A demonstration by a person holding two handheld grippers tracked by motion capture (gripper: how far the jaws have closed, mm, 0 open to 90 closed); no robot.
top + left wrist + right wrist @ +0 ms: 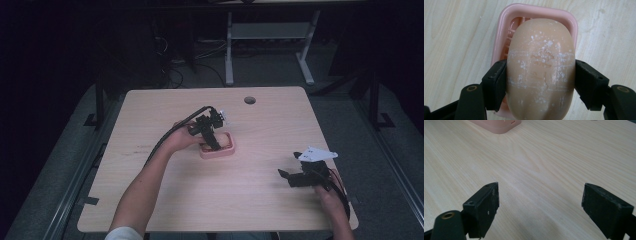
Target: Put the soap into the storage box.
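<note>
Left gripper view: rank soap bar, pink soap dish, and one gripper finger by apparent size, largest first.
1. Soap bar: largest in frame, though it sits closest to the camera, clamped between the fingers.
2. Pink soap dish: mostly hidden behind the bar, so its true size against the bar is unsure.
3. One finger: smallest.

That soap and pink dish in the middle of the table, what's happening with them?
A person sits at a wooden table with a handheld tool in each hand. The left tool is clamped on a bar of soap, holding it right over the pink dish; whether the soap rests in the dish or is just above it can't be told. The right tool waits open over bare table, off to the side, holding nothing.
</note>
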